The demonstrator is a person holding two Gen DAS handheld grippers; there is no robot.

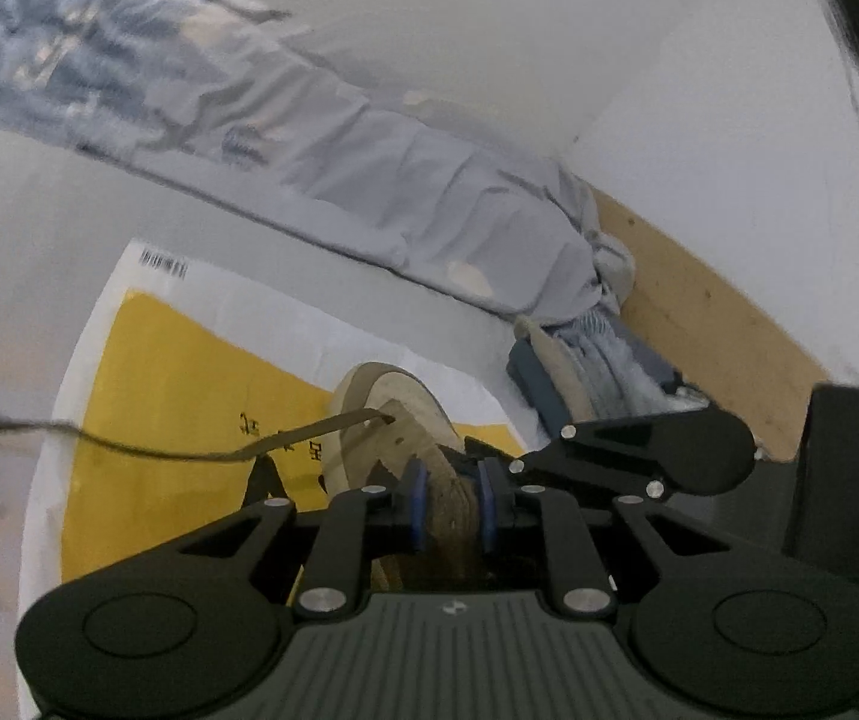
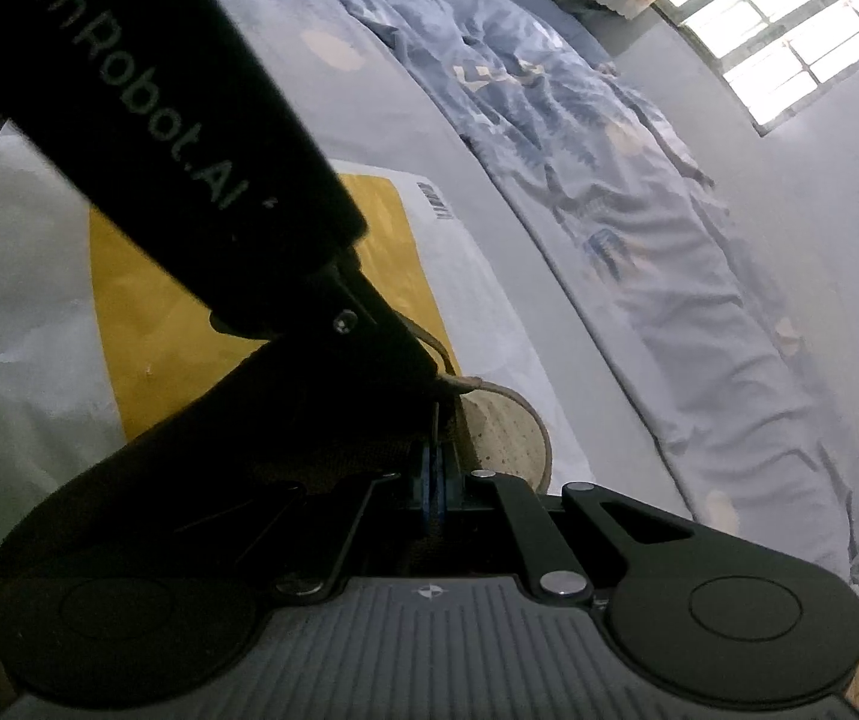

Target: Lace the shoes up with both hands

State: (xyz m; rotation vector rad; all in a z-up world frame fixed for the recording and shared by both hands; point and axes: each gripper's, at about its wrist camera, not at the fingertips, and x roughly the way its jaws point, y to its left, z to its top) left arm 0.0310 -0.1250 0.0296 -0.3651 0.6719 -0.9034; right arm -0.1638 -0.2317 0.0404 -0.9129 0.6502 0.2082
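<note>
A beige canvas shoe with a tan sole rim lies on a yellow-and-white bag spread on the bed, its toe pointing away from me. My left gripper is nearly closed, its blue pads pinching the shoe's brown upper. A flat brown lace trails leftward from an eyelet. My right gripper is fully closed on a lace strand just beside the toe.
</note>
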